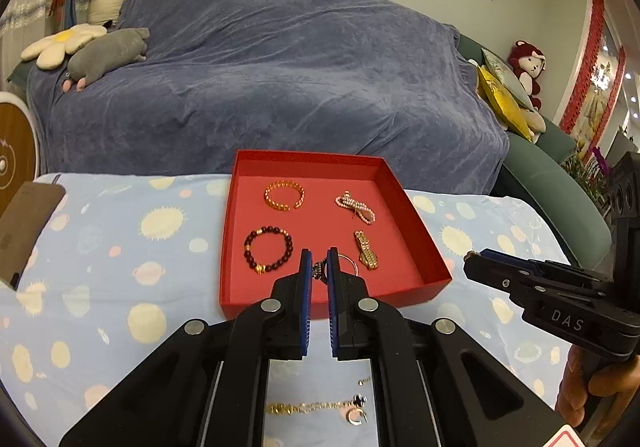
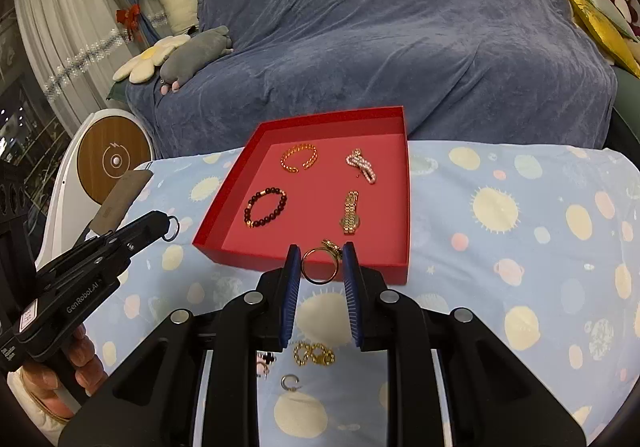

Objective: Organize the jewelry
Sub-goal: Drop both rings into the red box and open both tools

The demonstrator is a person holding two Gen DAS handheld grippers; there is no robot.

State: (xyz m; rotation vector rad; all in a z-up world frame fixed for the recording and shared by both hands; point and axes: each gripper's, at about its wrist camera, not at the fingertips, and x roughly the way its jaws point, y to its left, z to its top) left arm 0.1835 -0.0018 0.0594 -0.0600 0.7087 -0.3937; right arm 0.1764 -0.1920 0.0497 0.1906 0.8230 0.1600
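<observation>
A red tray (image 1: 416,231) (image 2: 224,207) lies on the table with a gold bangle (image 1: 284,196) (image 2: 299,158), a pearl piece (image 1: 355,206) (image 2: 361,166), a dark bead bracelet (image 1: 268,249) (image 2: 265,207) and a gold watch (image 1: 365,249) (image 2: 350,212) in it. My left gripper (image 1: 318,267) (image 2: 165,228) is shut on a silver ring (image 1: 347,264) (image 2: 171,228), above the tray's near edge. My right gripper (image 2: 321,261) (image 1: 472,257) is shut on a gold ring (image 2: 320,265) just before the tray's front wall. A gold chain (image 1: 308,407) (image 2: 314,354) and small earrings (image 1: 355,416) (image 2: 289,382) lie on the cloth under the grippers.
The table wears a light blue cloth with planet prints (image 1: 120,267) (image 2: 520,247). A brown flat case (image 1: 24,231) (image 2: 120,199) lies at the table's left edge. A sofa under a blue blanket (image 1: 280,79) (image 2: 400,39) stands behind. A round white and wood device (image 2: 114,161) stands at the left.
</observation>
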